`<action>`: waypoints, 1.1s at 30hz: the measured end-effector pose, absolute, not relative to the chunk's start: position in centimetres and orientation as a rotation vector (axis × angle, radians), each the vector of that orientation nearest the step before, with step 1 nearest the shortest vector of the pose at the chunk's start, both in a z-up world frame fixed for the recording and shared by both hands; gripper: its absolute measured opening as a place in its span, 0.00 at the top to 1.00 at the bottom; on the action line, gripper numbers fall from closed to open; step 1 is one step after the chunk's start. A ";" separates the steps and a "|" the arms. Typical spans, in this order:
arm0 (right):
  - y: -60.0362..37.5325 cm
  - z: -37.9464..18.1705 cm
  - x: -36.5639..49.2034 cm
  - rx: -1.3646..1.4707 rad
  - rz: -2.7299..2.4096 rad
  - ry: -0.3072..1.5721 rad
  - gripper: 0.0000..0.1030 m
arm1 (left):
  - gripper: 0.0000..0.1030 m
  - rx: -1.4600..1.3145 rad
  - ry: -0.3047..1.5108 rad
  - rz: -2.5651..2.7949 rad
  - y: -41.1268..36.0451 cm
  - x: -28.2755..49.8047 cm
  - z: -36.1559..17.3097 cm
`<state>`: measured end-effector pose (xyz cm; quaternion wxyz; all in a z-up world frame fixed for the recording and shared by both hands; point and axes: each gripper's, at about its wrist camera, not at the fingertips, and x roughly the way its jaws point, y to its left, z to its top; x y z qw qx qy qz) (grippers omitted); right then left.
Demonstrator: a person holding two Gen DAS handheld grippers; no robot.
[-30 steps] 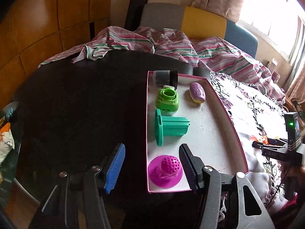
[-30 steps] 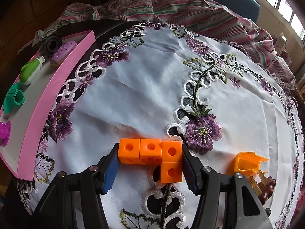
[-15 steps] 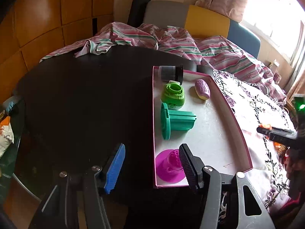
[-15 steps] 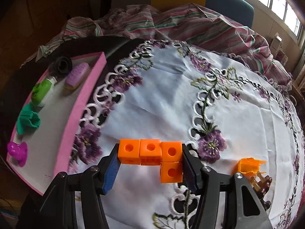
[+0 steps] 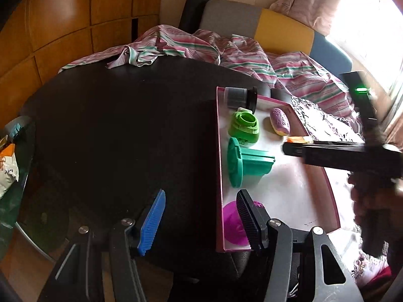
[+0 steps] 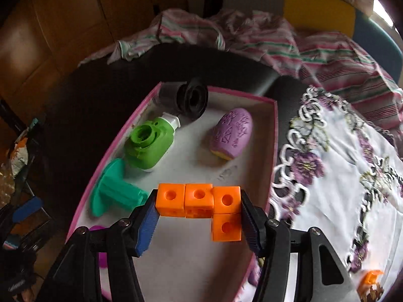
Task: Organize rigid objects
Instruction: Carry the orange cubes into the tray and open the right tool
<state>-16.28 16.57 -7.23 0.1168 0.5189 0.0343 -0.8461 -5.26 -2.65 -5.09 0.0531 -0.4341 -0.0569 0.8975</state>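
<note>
On a dark counter (image 5: 113, 130), the right gripper (image 6: 199, 211) pinches orange linked cubes (image 6: 201, 201) above the pink tray (image 6: 273, 136) at frame centre; left gripper (image 5: 200, 216) jaws spread, empty.

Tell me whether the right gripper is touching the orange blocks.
Touching. The right wrist view shows the right gripper with its jaws pressed against both ends of the orange blocks, no gap visible.

No readable text anywhere. Orange-white packet (image 5: 6, 166) at left edge of left wrist view carries print, too blurred and cropped to read.
</note>
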 end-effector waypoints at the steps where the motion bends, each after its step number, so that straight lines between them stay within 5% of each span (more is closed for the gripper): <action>1: 16.4 -8.0 -17.1 1.551 -2.475 0.116 0.42 | 0.42 -1.323 -0.174 2.728 -2.8 -5.4 -5.1; 33: 17.7 -6.3 -13.8 1.417 -2.604 0.049 0.36 | 0.42 -1.228 -0.076 2.739 -1.2 -3.6 -3.0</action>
